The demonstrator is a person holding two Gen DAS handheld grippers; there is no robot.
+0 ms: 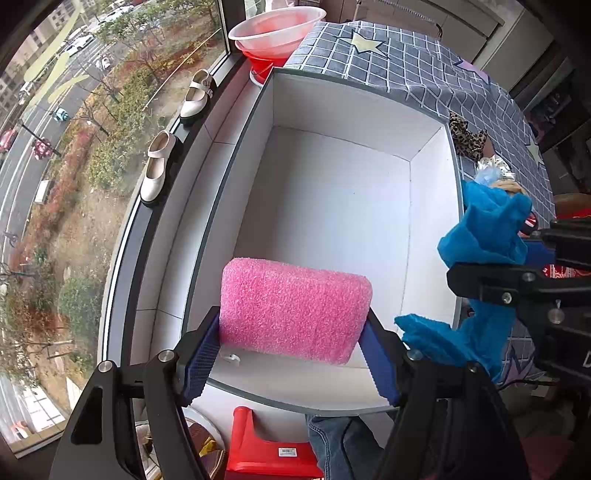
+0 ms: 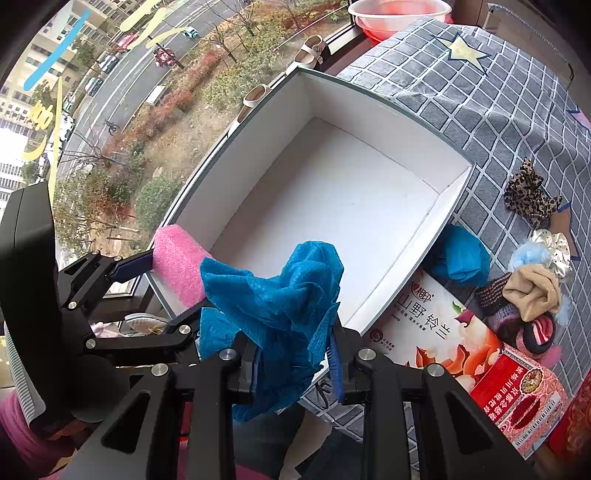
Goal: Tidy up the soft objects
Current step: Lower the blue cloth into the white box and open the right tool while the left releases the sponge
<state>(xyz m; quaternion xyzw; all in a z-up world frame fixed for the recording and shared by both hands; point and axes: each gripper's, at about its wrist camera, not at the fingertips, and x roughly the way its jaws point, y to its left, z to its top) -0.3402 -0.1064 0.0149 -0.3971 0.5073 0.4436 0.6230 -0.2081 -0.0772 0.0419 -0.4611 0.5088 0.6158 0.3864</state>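
Note:
My left gripper (image 1: 291, 338) is shut on a pink sponge (image 1: 293, 308), its blue pads pressing both ends. The sponge hangs over the near end of an open white box (image 1: 340, 206), which has nothing inside. My right gripper (image 2: 295, 354) is shut on a crumpled blue cloth (image 2: 273, 295), held above the box's near right corner. From the left wrist view that cloth (image 1: 487, 229) shows at the right, beside the box wall. The right wrist view also catches the left gripper (image 2: 159, 288) with the pink sponge (image 2: 177, 266) at the box's near left corner.
A grey checked tablecloth (image 2: 498, 110) covers the table. Right of the box lie another blue cloth (image 2: 461, 258), a leopard scrunchie (image 2: 528, 195), several more hair ties (image 2: 532, 295), and printed boxes (image 2: 517, 398). Two white shoes (image 1: 159, 166) sit on the windowsill; basins (image 1: 277, 33) stand beyond.

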